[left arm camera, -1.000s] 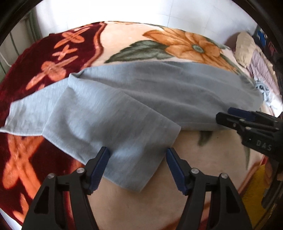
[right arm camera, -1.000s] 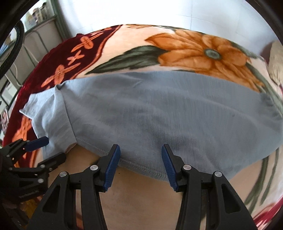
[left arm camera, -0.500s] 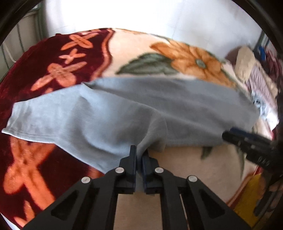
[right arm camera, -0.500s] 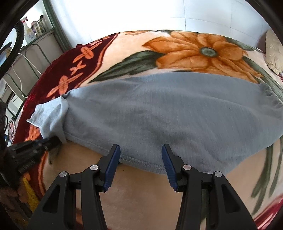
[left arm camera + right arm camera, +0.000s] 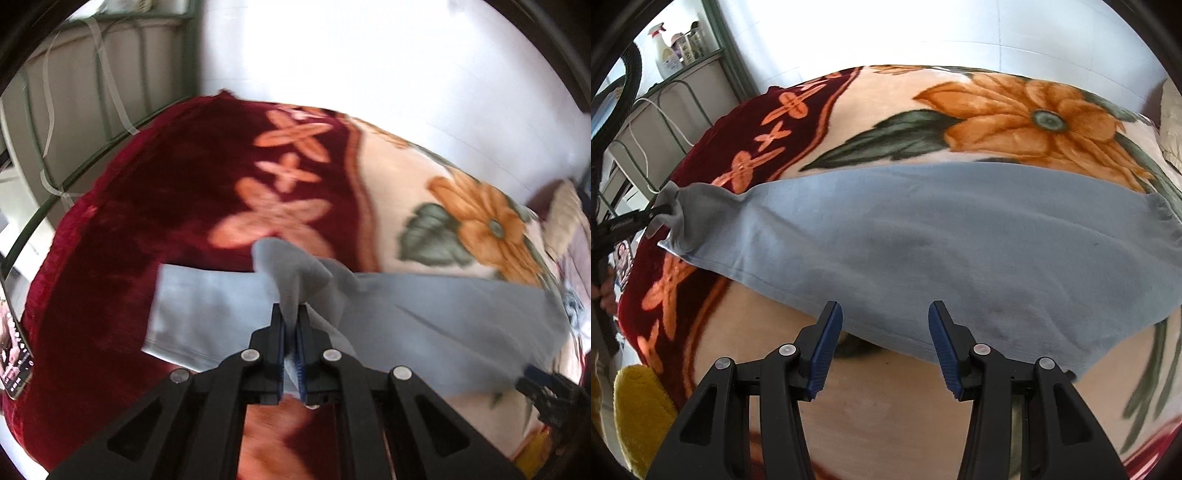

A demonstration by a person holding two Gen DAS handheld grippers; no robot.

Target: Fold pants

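Grey pants (image 5: 960, 236) lie stretched across a bed under a floral blanket (image 5: 1015, 110), running from the dark red border on the left to the cream part on the right. The fold is barely begun: the pants look laid out long and doubled lengthwise (the layers are hard to tell apart), and the crosswise folds appear still to come.

The left claw (image 5: 290, 314) is clamped shut on a bunched leg end, raised off the blanket while the rest trails flat behind it. The right claw (image 5: 884, 314) hangs half open at the near edge of the pants, gripping nothing.

A second ago the left claw stood open over a flat leg end. It has since pinched the cloth and swung it up and leftward. The right claw has not moved.
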